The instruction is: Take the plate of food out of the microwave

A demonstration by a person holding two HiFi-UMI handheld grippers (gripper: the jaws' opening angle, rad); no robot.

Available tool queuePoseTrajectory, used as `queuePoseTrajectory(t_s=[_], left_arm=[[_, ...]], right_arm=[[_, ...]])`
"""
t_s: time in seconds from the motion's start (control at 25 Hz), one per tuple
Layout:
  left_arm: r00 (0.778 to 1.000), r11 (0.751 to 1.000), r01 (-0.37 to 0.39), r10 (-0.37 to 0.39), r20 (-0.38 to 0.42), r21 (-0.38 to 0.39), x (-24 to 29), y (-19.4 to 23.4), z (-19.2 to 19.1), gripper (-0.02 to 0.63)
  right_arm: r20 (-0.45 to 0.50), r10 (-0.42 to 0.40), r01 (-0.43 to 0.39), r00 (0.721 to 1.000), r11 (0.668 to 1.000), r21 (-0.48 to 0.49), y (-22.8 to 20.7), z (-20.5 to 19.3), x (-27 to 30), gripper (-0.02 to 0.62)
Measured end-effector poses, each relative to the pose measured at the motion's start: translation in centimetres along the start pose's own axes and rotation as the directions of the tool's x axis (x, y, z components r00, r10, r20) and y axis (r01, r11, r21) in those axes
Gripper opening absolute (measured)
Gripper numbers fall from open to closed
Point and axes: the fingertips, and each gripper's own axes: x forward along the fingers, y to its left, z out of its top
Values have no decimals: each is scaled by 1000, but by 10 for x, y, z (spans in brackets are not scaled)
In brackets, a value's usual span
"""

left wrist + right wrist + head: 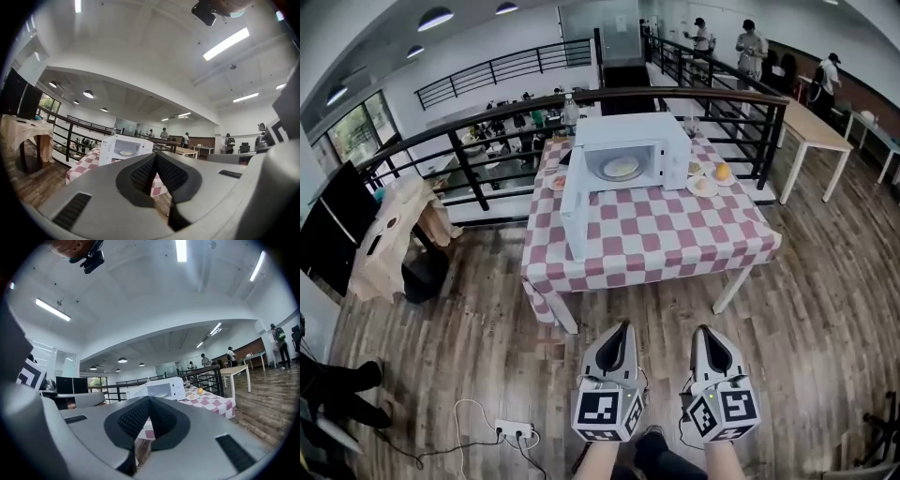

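While both grippers hung well short of the table, the head view showed the left gripper (623, 327) and the right gripper (703, 330) side by side at the near edge of the picture. Each had its jaws pressed together on nothing. Far ahead, a white microwave (630, 131) stood on the checked tablecloth (675, 246). Its door (574, 202) was swung out to the near left and its mouth faced the person. The plate of food (621, 168) lay inside on the oven floor. Small plates (703, 185) with food sat just right of the oven.

The plate was round and lay flat, face up, so it had no long axis to line up with; its near rim was the part offered to a grip.

In the left gripper view, the ribbed pads met along one seam, with the microwave and the pale plate far beyond the tips.

In the right gripper view, the pads were likewise closed and empty, and the oven stood far off, just left of the small plates.

The step in hand looked like the approach. To do it well, I judged that the person should close in on the table and part one gripper's jaws. They should enter level, right of the open door, pinch the near rim, and draw the plate straight out flat.
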Motion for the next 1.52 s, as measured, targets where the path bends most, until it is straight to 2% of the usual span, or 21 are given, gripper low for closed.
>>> queuePoseTrajectory(t_s=[0.36,0.88,1.52], left_arm=[[999,999,-44,44,-7,2,52,-11,-6,25],[996,997,-80,80,-40,-12,103,7,-18,25],[997,998,-57,55,-54,-36,235,61,-20,25]], right_arm=[[-8,44,-43,999,998,34,-46,2,42,-2],[-29,68,-66,997,996,68,-69,-5,95,-2],[-50,62,-59,997,996,63,-100,0,231,-2]])
